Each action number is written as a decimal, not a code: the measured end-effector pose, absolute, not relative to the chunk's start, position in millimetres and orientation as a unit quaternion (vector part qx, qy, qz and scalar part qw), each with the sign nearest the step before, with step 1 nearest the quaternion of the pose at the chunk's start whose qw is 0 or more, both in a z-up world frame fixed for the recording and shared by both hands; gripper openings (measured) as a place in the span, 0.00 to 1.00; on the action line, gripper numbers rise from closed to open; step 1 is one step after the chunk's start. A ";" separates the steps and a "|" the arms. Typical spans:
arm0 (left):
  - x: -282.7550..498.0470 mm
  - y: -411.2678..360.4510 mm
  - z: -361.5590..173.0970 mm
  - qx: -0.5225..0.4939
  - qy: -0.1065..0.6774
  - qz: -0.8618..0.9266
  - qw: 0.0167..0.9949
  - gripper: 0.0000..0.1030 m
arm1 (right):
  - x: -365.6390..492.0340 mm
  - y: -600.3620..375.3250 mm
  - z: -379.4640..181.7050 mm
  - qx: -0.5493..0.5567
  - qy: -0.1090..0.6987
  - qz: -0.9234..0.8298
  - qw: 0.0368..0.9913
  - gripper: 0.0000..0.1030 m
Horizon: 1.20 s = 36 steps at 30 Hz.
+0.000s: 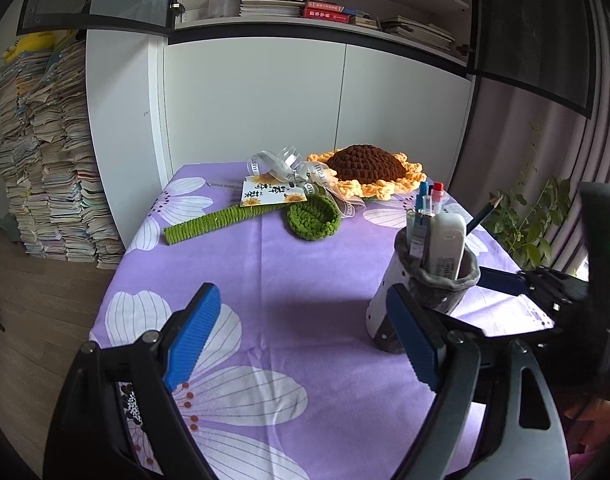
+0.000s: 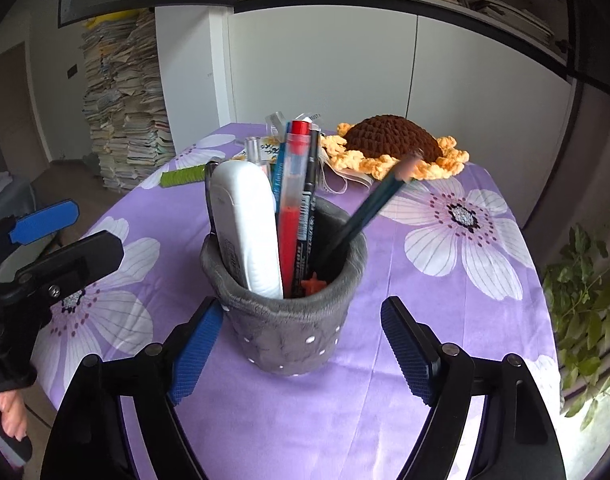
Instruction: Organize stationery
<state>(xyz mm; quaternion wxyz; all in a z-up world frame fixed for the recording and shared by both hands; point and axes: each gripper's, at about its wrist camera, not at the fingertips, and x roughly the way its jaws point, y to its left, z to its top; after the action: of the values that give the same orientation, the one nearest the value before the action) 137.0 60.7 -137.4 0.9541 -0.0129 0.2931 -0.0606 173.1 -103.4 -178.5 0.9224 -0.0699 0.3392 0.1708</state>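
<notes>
Both hand-held grippers open — pencil (image 2: 363,216) leaning in holder (image 2: 289,320).

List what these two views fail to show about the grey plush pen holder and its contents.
- Grey plush pen holder: its inside bottom, hidden by the rim in both views.
- Dark green pencil: blurred, right wrist view.
- Small orange star-shaped thing: mostly hidden behind the holder's rim.

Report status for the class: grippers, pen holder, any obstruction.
Left gripper open, empty. Right gripper open, behind the grey pen holder. Pencil leaning inside. Nothing in the way.
</notes>
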 end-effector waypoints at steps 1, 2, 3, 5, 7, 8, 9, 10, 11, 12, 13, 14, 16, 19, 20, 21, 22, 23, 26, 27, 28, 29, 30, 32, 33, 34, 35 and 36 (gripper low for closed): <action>136.0 58.8 -137.6 -0.010 0.295 -0.059 0.954 0.82 | 167.0 -108.0 -177.3 -0.065 0.337 0.168 0.924 0.79; 135.6 56.8 -137.7 -0.008 0.299 -0.058 0.952 0.82 | 160.3 -112.5 -175.1 -0.063 0.333 0.165 0.926 0.79; 135.2 54.9 -137.3 -0.007 0.303 -0.056 0.951 0.82 | 153.6 -116.4 -172.0 -0.062 0.327 0.162 0.929 0.79; 131.9 52.1 -134.0 -0.009 0.304 -0.045 0.952 0.82 | 142.2 -122.3 -164.5 -0.061 0.316 0.158 0.933 0.79; 125.1 49.7 -127.2 -0.012 0.294 -0.035 0.955 0.82 | 129.1 -128.3 -154.1 -0.058 0.301 0.154 0.939 0.79; 120.8 47.8 -123.1 -0.012 0.288 -0.032 0.957 0.82 | 123.4 -131.4 -149.4 -0.055 0.296 0.149 0.942 0.79; 116.8 45.8 -118.9 -0.011 0.284 -0.030 0.958 0.82 | 117.4 -135.3 -143.0 -0.048 0.291 0.141 0.945 0.79; 112.4 42.3 -114.1 -0.008 0.284 -0.024 0.959 0.82 | 114.1 -137.8 -138.3 -0.042 0.290 0.138 0.946 0.79; 107.5 38.8 -109.4 -0.005 0.284 -0.022 0.958 0.82 | 109.9 -140.5 -133.4 -0.033 0.291 0.133 0.947 0.79; 102.8 34.8 -105.0 -0.002 0.286 -0.023 0.958 0.82 | 106.7 -143.0 -128.8 -0.024 0.297 0.128 0.946 0.79; 97.9 30.4 -101.1 0.001 0.290 -0.026 0.957 0.83 | 104.0 -144.7 -125.3 -0.018 0.301 0.124 0.945 0.79; 92.9 26.8 -96.9 0.005 0.292 -0.019 0.956 0.84 | 101.2 -146.4 -121.8 -0.012 0.306 0.118 0.944 0.79; 82.4 21.8 -87.9 0.010 0.287 -0.008 0.958 0.85 | 93.7 -151.1 -114.4 0.000 0.309 0.109 0.945 0.79; 66.7 18.9 -74.7 0.008 0.275 -0.006 0.961 1.00 | 80.3 -160.5 -101.8 0.012 0.303 0.089 0.949 0.79; 60.2 17.7 -70.6 0.010 0.267 -0.001 0.964 0.99 | 76.7 -162.4 -97.7 0.009 0.303 0.078 0.950 0.80; 54.7 15.9 -67.4 0.014 0.260 0.005 0.966 0.99 | 71.3 -164.5 -93.6 0.003 0.300 0.065 0.952 0.82; 49.1 14.6 -64.9 0.018 0.253 0.008 0.967 0.99 | 67.3 -164.5 -90.6 -0.004 0.298 0.057 0.953 0.85; 44.1 13.1 -63.0 0.021 0.249 0.007 0.968 0.99 | 61.5 -164.6 -86.8 -0.012 0.291 0.048 0.955 0.90; 33.8 13.6 -60.1 0.018 0.246 0.006 0.969 0.99 | 44.5 -166.4 -78.7 -0.015 0.270 0.043 0.962 0.91; 31.0 14.0 -59.5 0.016 0.247 0.007 0.969 0.99 | 40.4 -167.5 -76.0 -0.012 0.266 0.044 0.963 0.91; 28.5 14.2 -58.9 0.014 0.247 0.007 0.969 0.99 | 36.5 -168.9 -73.7 -0.009 0.262 0.046 0.964 0.91; 25.8 14.1 -58.1 0.012 0.247 0.006 0.969 0.99 | 34.5 -169.9 -72.6 -0.006 0.260 0.047 0.964 0.91; 23.3 14.4 -57.4 0.010 0.248 0.005 0.969 0.99 | 31.9 -170.5 -71.4 -0.004 0.258 0.047 0.965 0.91; 18.9 15.6 -56.1 0.008 0.245 0.006 0.970 0.99 | 27.4 -171.0 -69.7 -0.004 0.257 0.042 0.965 0.91; 15.9 15.6 -54.9 0.008 0.242 0.008 0.970 0.99 | 25.1 -170.2 -68.9 -0.004 0.255 0.043 0.966 0.91; 13.7 15.9 -54.2 0.007 0.240 0.009 0.971 0.99 | 23.1 -170.1 -68.1 -0.003 0.254 0.045 0.966 0.91; 12.1 16.4 -53.4 0.007 0.239 0.011 0.971 0.99 | 21.4 -170.3 -67.0 -0.002 0.253 0.045 0.966 0.91; 10.7 16.6 -52.5 0.006 0.239 0.011 0.971 0.99 | 19.2 -170.0 -65.7 -0.001 0.252 0.045 0.967 0.91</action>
<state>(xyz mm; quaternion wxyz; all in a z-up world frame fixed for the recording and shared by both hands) 10.7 16.6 -52.5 0.9709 0.0061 0.2392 0.0106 19.2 -170.0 -65.7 0.9668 -0.0006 0.2517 0.0449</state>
